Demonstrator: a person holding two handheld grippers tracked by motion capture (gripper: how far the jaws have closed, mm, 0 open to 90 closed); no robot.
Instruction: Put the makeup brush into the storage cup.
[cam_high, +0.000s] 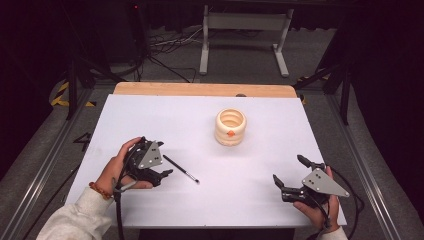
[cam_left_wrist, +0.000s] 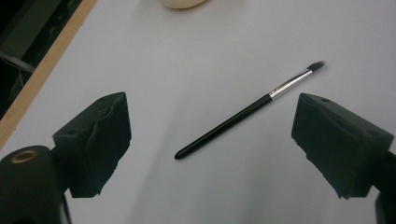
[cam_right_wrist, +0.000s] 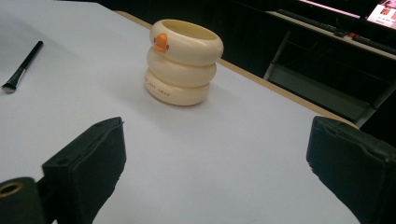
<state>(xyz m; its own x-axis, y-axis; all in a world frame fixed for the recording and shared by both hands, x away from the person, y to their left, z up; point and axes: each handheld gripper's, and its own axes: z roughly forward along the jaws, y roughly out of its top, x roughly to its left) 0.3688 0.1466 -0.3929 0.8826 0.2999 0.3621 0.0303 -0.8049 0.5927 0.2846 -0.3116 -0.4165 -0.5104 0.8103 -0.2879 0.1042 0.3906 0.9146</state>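
Observation:
A thin black brush (cam_high: 181, 169) with a silver ferrule lies flat on the white table (cam_high: 150, 115), front left of centre. My left gripper (cam_high: 164, 159) sits just left of the brush's handle end, held in a hand. Its jaws stand wide apart in the left gripper view (cam_left_wrist: 212, 100); the brush (cam_left_wrist: 233, 120) lies on the table between and ahead of them, untouched. A cream ribbed holder (cam_high: 230, 127) with an orange mark stands upright past the table's middle. My right gripper (cam_high: 290, 169) rests open at the front right, and it faces the holder (cam_right_wrist: 183, 65) with empty jaws (cam_right_wrist: 219, 123).
A bare wooden strip (cam_high: 200, 89) runs along the table's far edge. Beyond it are a white metal frame (cam_high: 245, 30) and cables on the floor. Dark rails flank both sides of the table. The brush (cam_right_wrist: 21, 65) lies at the far left of the right gripper view.

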